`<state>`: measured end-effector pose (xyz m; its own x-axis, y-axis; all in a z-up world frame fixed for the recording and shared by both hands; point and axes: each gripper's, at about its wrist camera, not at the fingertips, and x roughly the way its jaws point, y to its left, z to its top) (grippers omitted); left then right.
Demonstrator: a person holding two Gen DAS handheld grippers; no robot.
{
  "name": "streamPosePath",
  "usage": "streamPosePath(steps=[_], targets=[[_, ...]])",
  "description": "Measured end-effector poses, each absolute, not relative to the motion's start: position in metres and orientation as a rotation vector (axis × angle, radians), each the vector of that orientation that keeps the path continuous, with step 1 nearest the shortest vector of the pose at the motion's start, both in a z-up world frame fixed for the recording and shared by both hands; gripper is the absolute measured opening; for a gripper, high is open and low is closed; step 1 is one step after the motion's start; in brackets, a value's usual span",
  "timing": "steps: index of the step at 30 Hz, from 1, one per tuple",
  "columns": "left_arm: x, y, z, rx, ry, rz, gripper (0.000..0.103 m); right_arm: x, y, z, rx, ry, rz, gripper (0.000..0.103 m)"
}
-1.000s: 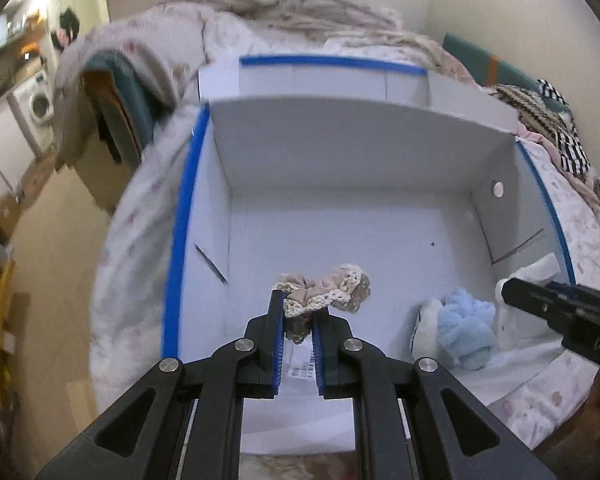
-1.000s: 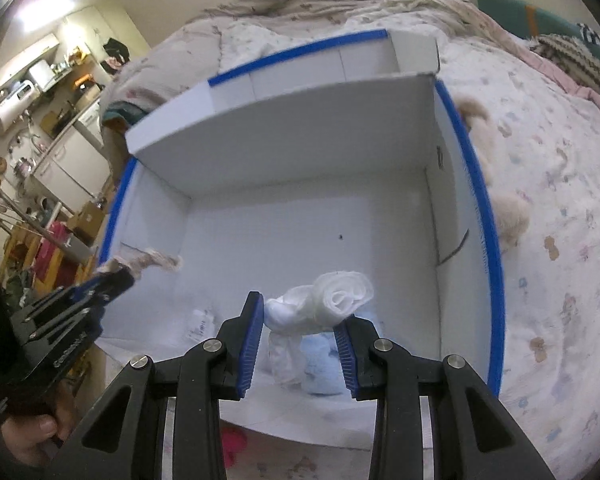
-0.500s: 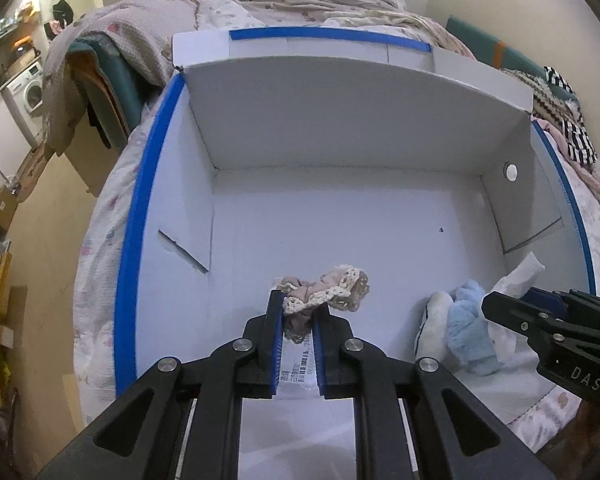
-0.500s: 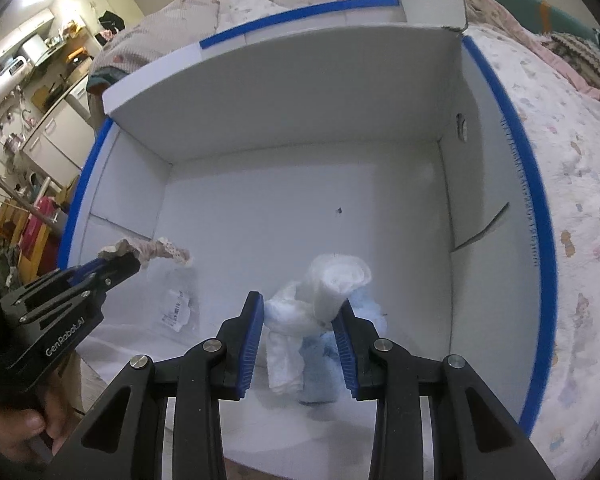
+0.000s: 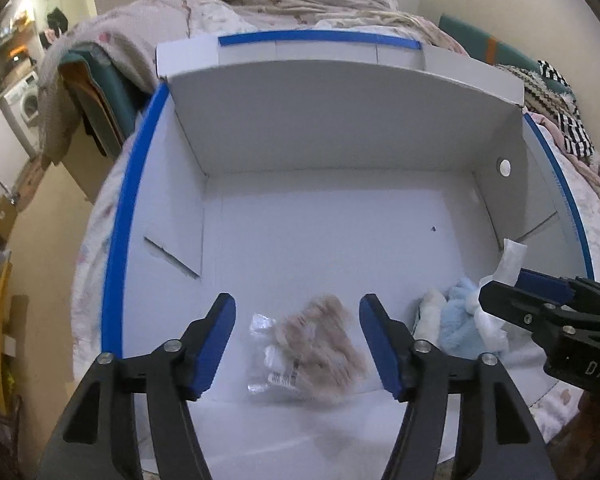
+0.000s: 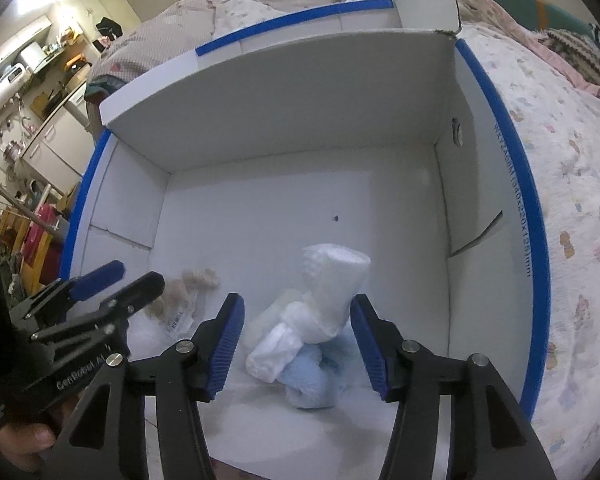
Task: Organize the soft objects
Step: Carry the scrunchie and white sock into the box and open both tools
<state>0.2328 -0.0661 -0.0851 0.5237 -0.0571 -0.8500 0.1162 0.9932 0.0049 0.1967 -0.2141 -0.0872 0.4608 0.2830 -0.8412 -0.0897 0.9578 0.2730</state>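
**Desk:** What sits at the left of the white cardboard box (image 5: 340, 152) on the bed?

**Photographer:** The left gripper (image 5: 296, 340) hangs over the box's near left floor, its jaws opening. A beige fuzzy item in a clear wrapper (image 5: 316, 344) lies between and below them, blurred and free of the blue pads (image 5: 216, 340). It lies straight ahead of the jaws, its long side running from near left to far right.

**Desk:** And further right?

**Photographer:** A pale blue plush piece (image 6: 308, 380) rests on the box floor near the right wall, with a cream one just beside it. Over it, the right gripper (image 6: 296, 340) is also opening its jaws. A rolled white cloth (image 6: 324, 292) stands between them, tilted, its long axis rising away from the jaws, its lower end resting on the blue plush. The right-hand pad looks touching or almost touching the roll; I cannot tell which. The other pad stands apart.

**Desk:** Which hand is nearer to what?

**Photographer:** Each is nearest its own item. Both releases look close to done, so the next move likely means backing each gripper up and out without snagging cloth.
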Motion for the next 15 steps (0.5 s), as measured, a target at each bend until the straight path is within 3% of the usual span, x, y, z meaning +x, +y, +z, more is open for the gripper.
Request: streamPosePath(steps=[2, 15], targets=[[0.234, -0.067, -0.086, 0.042, 1.03, -0.114, 0.063, 0.197, -0.214, -0.085, 0.205, 1.063, 0.232, 0.069], [0.228, -0.064, -0.07, -0.016, 1.008, -0.124, 0.063, 0.188, -0.205, -0.06, 0.127, 0.982, 0.213, 0.075]])
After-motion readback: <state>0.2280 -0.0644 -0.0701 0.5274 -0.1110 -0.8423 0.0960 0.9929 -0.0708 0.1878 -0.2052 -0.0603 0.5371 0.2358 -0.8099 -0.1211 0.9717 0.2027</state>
